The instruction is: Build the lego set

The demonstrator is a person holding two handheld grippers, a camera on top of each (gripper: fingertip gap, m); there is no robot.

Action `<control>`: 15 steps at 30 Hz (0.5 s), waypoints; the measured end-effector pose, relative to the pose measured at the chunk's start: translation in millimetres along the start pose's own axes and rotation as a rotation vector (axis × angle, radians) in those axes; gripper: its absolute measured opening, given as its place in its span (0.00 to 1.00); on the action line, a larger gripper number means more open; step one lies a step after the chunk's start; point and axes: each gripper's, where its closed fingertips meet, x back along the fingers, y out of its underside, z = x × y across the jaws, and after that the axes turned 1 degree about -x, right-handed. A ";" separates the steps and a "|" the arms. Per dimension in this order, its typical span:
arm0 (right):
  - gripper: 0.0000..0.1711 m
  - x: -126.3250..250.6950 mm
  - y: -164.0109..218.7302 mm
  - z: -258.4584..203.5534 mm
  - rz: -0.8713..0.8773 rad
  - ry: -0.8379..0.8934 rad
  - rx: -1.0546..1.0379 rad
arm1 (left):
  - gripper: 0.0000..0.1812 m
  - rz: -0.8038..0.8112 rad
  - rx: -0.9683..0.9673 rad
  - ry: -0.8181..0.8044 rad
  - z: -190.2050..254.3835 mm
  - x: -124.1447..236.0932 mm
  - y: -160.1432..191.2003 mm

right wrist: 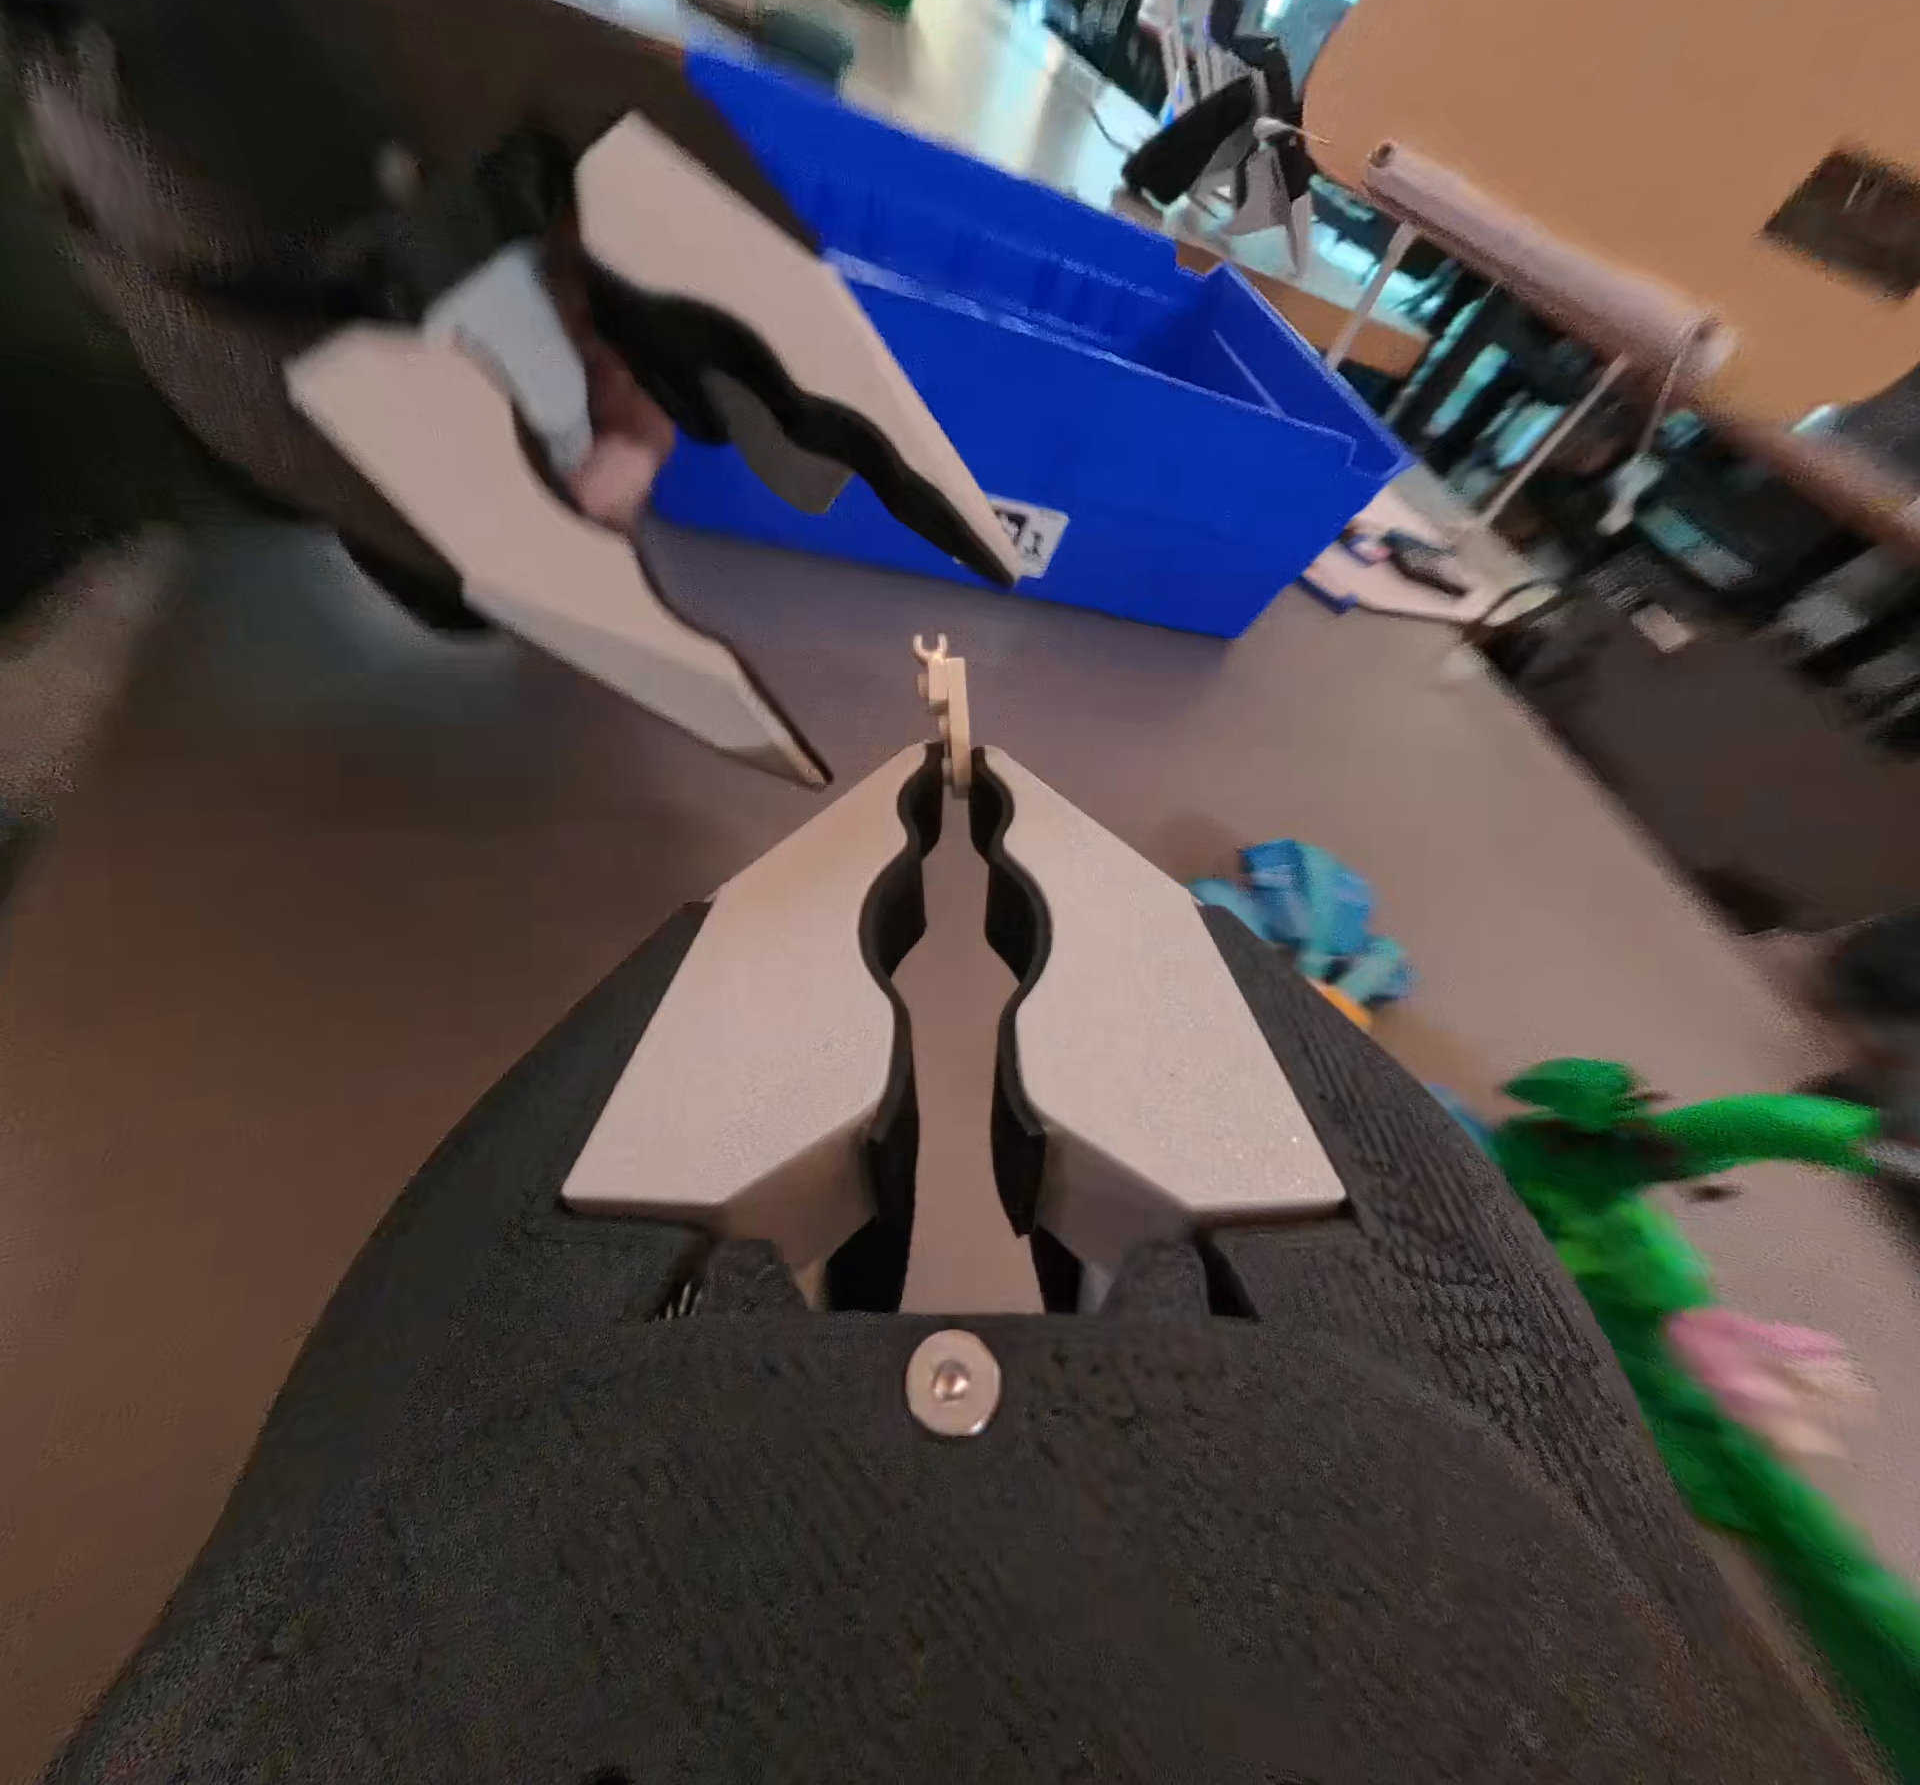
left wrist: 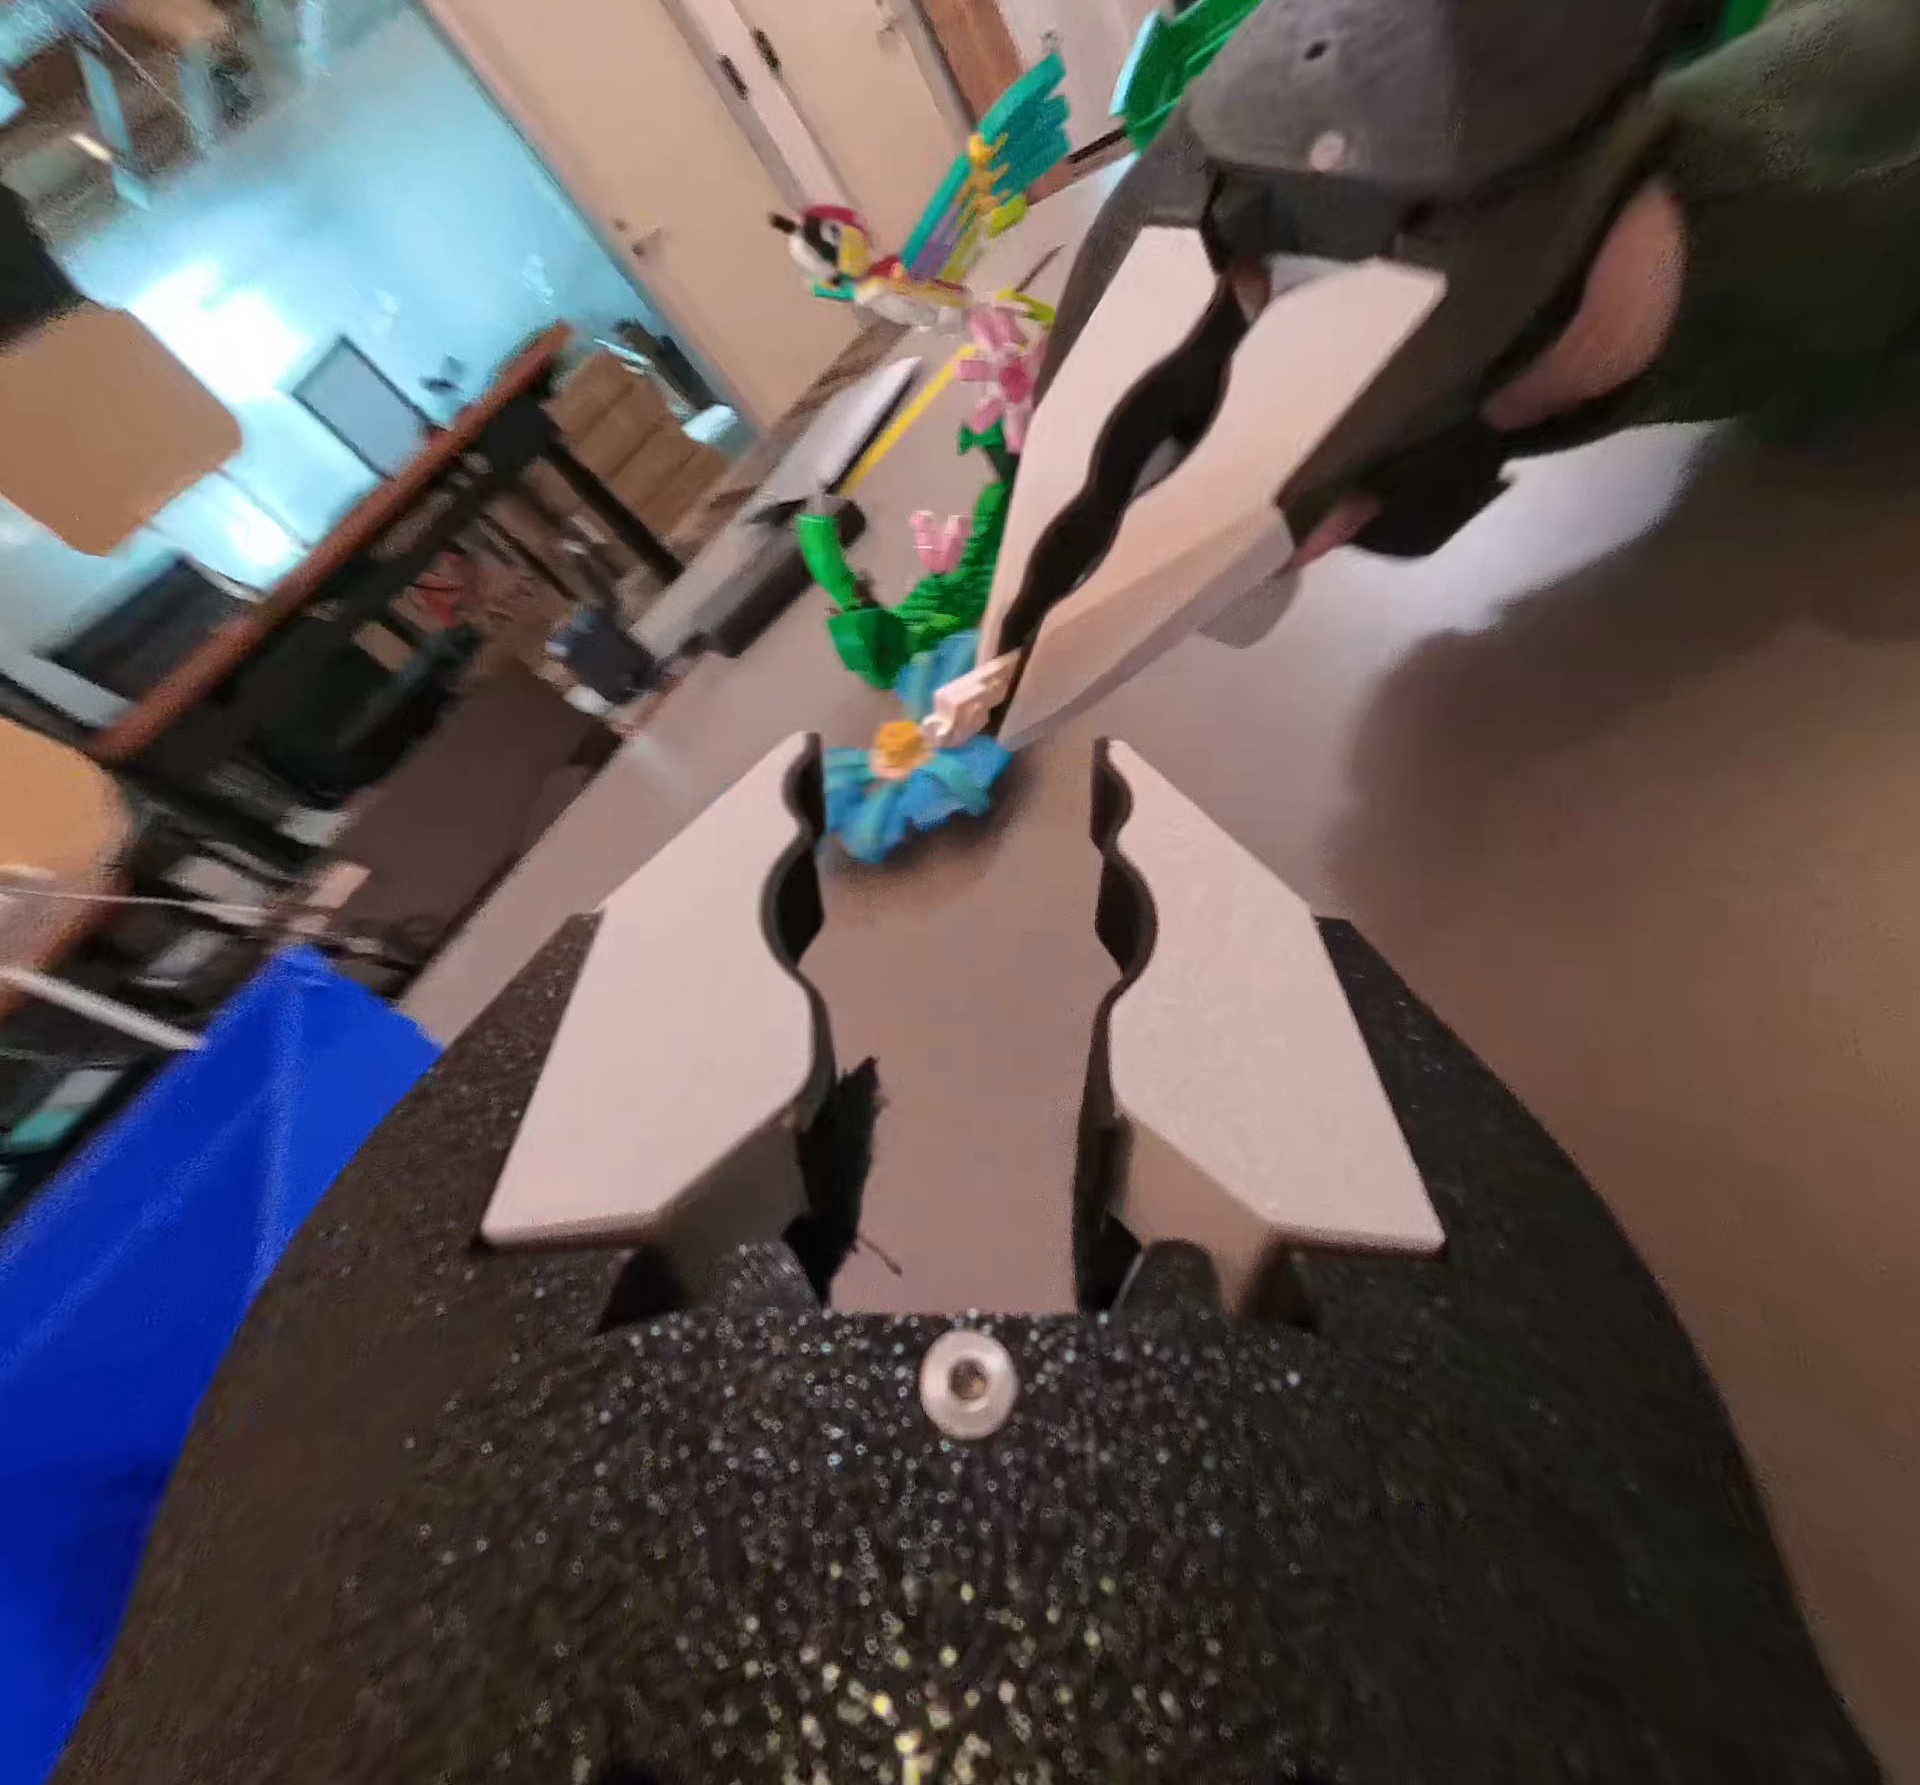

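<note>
My right gripper (right wrist: 956, 761) is shut on a small tan brick piece (right wrist: 948, 705) that sticks out past its tips. In the left wrist view the right gripper (left wrist: 1000, 691) comes in from the upper right and holds the tan piece (left wrist: 971, 701) just above a blue brick flower (left wrist: 904, 800) with a yellow centre. My left gripper (left wrist: 956, 759) is open and empty, low over the brown table, with the blue flower just past its left fingertip. The right wrist view shows the left gripper (right wrist: 914, 677) open at upper left, and the blue flower (right wrist: 1311, 914) to the right.
A blue bin (right wrist: 1091, 385) stands on the brown table (right wrist: 1195, 717) beyond the grippers; it also shows in the left wrist view (left wrist: 156, 1268). A green brick plant (left wrist: 940, 582) with pink flowers (left wrist: 997, 369) and a colourful brick bird (left wrist: 883, 265) stand behind. A gloved hand (left wrist: 1787, 208) holds the right gripper.
</note>
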 end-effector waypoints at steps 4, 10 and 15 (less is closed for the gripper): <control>0.01 2.1 -0.5 1.3 0.048 -0.097 -0.280 | 0.20 -0.060 -0.295 -0.105 -2.9 3.9 -3.3; 0.01 3.6 -7.7 1.9 0.087 -0.036 -0.193 | 0.09 0.053 0.111 -0.078 -9.4 1.8 -20.0; 0.01 3.4 -9.4 -2.3 0.073 0.049 0.067 | 0.08 0.030 -0.008 -0.063 -5.5 3.7 -15.1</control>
